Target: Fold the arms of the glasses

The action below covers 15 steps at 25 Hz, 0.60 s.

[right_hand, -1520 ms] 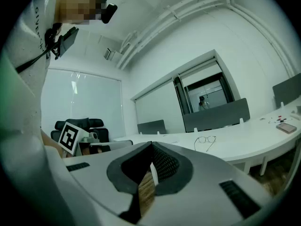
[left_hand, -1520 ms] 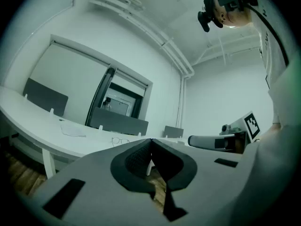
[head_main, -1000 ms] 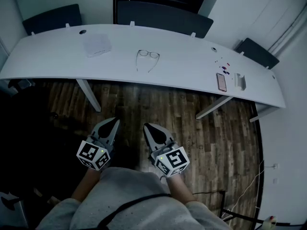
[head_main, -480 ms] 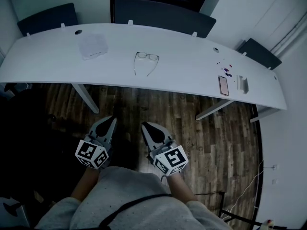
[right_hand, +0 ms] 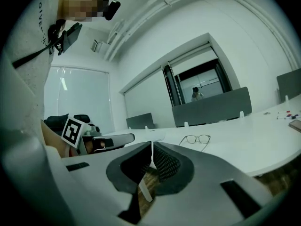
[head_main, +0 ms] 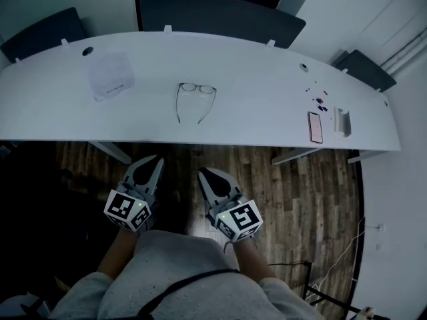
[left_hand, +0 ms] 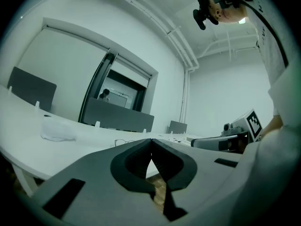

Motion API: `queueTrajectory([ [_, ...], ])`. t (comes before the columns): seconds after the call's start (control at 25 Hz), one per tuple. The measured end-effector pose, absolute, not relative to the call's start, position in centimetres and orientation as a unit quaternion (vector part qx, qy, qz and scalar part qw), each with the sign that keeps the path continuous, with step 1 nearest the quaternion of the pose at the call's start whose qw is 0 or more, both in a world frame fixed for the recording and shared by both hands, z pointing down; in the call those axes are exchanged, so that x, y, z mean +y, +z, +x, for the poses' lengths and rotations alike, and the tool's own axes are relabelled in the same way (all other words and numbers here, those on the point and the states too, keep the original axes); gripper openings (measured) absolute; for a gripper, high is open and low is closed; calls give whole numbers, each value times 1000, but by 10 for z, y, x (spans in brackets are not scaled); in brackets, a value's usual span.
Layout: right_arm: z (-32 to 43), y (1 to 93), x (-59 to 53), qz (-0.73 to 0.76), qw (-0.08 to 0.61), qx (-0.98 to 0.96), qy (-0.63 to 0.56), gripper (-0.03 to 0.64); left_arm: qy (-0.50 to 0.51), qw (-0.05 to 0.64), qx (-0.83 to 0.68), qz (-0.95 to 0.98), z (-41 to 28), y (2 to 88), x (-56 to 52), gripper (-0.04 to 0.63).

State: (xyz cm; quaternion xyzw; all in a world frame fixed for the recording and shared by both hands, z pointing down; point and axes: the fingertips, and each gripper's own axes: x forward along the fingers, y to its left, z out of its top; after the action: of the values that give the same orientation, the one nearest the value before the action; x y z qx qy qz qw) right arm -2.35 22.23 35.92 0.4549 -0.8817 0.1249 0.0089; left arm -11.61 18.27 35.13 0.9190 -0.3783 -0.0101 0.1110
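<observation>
Your left gripper [head_main: 158, 160] and right gripper [head_main: 203, 173] are side by side and apart, low in front of your torso, over the wooden floor [head_main: 300, 192] and short of the near edge of the white table [head_main: 267, 122]. Left gripper: jaws brought together tip to tip, nothing between them. Right gripper: jaws likewise pressed together, nothing gripped. Neither touches the table or anything on it. The glasses [head_main: 195, 101] lie on the table ahead of the grippers, roughly in line with the gap between them, well apart from both. Lenses are on the far side; both arms are unfolded and stretch toward the near edge. To the left of the glasses lies a crumpled white sheet [head_main: 111, 76], well apart from them. Far to the right, near the table's end, lie a phone [head_main: 315, 127], just beside it a small white block [head_main: 342, 121], and behind them a few small coloured bits [head_main: 319, 99]. Dark chair backs [head_main: 220, 15] stand behind the table.
</observation>
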Motion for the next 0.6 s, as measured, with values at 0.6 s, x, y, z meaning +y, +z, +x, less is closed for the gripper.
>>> queueTrajectory([
  [0.6, -13, 380, 67, 489, 29, -860, 144, 20, 16, 117, -337, 934, -106, 363, 24, 14],
])
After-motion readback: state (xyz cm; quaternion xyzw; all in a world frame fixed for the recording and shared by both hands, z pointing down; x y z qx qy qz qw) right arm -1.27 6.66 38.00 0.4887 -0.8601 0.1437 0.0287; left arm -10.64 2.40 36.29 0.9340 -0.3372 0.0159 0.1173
